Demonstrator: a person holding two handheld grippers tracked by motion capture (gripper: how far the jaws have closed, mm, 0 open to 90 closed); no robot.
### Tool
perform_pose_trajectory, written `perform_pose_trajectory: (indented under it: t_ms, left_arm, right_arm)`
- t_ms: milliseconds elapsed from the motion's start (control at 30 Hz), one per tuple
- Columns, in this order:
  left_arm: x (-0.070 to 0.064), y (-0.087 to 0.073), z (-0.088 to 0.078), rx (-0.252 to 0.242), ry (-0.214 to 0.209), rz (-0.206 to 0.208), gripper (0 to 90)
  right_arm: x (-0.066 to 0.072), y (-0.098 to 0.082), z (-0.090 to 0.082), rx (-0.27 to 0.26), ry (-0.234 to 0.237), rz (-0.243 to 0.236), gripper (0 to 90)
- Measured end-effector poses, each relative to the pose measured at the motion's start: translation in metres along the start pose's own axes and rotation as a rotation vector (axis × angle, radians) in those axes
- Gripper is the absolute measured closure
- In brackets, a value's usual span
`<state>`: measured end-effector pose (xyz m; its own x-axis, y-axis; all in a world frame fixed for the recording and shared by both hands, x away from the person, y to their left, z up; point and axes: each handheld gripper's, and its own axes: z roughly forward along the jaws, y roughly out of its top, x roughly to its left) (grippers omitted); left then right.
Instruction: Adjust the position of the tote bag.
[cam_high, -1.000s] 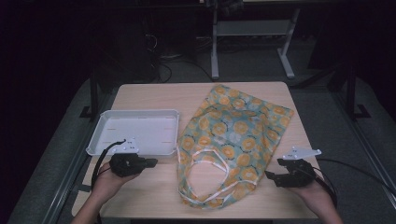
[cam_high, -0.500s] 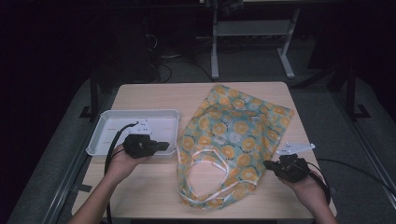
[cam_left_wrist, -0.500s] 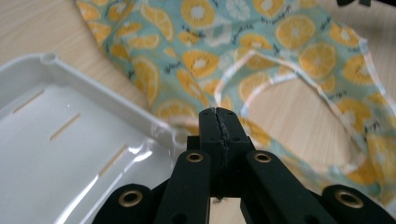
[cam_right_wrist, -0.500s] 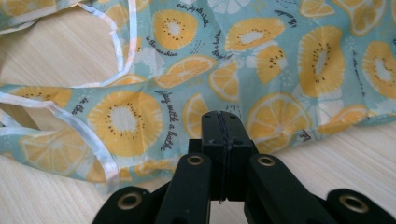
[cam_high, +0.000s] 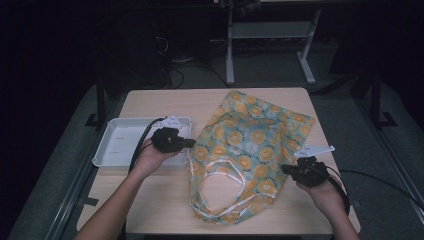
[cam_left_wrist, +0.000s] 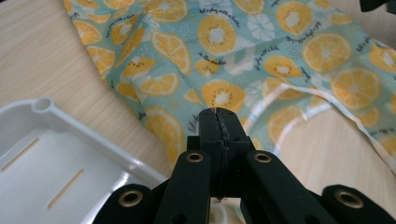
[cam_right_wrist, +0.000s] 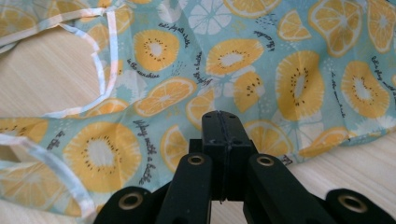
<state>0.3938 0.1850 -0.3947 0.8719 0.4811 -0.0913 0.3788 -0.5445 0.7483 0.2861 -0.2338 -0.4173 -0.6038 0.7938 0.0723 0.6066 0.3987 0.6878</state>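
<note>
Both sets of jaws clenched empty, the left gripper (cam_high: 186, 143) and right gripper (cam_high: 286, 169) flank the fruit-print bag (cam_high: 250, 150) lying flat mid-counter (cam_high: 165, 200) — best opened wide before pinching each hem squarely.

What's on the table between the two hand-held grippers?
In the high view, the fruit-print cloth bag lies between the left hand-held gripper and the right hand-held gripper.
</note>
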Motion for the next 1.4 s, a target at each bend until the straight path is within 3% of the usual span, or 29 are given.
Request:
perform_pose_trajectory:
  t_ms: [200, 400, 633, 833, 1167, 1400]
  left_arm:
    - [0.005, 0.008, 0.020, 0.028, 0.000, 0.015, 90.0]
    - [0.007, 0.013, 0.044, 0.125, 0.011, 0.027, 90.0]
    - [0.003, 0.013, 0.066, 0.204, 0.030, 0.049, 90.0]
    - [0.003, 0.012, 0.071, 0.251, 0.042, 0.063, 90.0]
    - [0.003, 0.010, 0.071, 0.239, 0.034, 0.053, 90.0]
    - [0.000, 0.009, 0.067, 0.245, 0.028, 0.069, 89.9]
  right_arm:
    - [0.001, 0.004, 0.007, 0.014, 0.004, -0.010, 89.5]
    - [0.002, 0.002, 0.022, 0.058, 0.021, -0.028, 89.5]
    - [0.007, -0.006, 0.036, 0.125, 0.032, -0.043, 89.5]
    - [0.008, -0.010, 0.043, 0.167, 0.032, -0.068, 89.6]
    - [0.009, -0.013, 0.042, 0.185, 0.028, -0.063, 89.8]
    - [0.002, -0.017, 0.035, 0.202, 0.007, -0.059, 89.8]
